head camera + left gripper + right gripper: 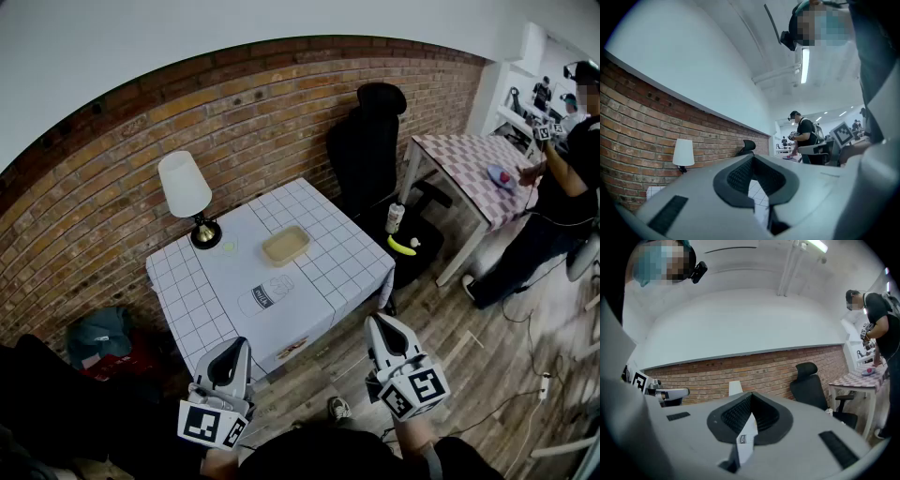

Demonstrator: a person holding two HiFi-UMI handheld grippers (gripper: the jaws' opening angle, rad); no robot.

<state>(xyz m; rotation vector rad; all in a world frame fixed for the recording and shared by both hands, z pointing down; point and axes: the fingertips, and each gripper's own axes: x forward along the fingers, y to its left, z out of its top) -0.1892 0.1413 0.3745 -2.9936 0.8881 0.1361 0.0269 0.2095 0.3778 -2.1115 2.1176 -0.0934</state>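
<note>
Both grippers hang in the air before the near edge of a small table with a white grid cloth (323,281), touching nothing. My left gripper (236,343) is shut and empty; in the left gripper view its jaws (753,157) meet at the tip, with the cloth showing through the gap behind. My right gripper (376,322) is shut and empty too, with its tips (750,395) closed. A white milk carton (267,298) lies flat on the table, and shows through the right jaws' gap (744,439). A beige tray (285,246) sits behind it.
A white-shaded lamp (187,192) stands at the table's back left before the brick wall. A black office chair (370,141) carries a bottle (395,217) and a banana (401,247). A checked table (469,161) and a person (553,178) are at right. Cables lie on the wooden floor.
</note>
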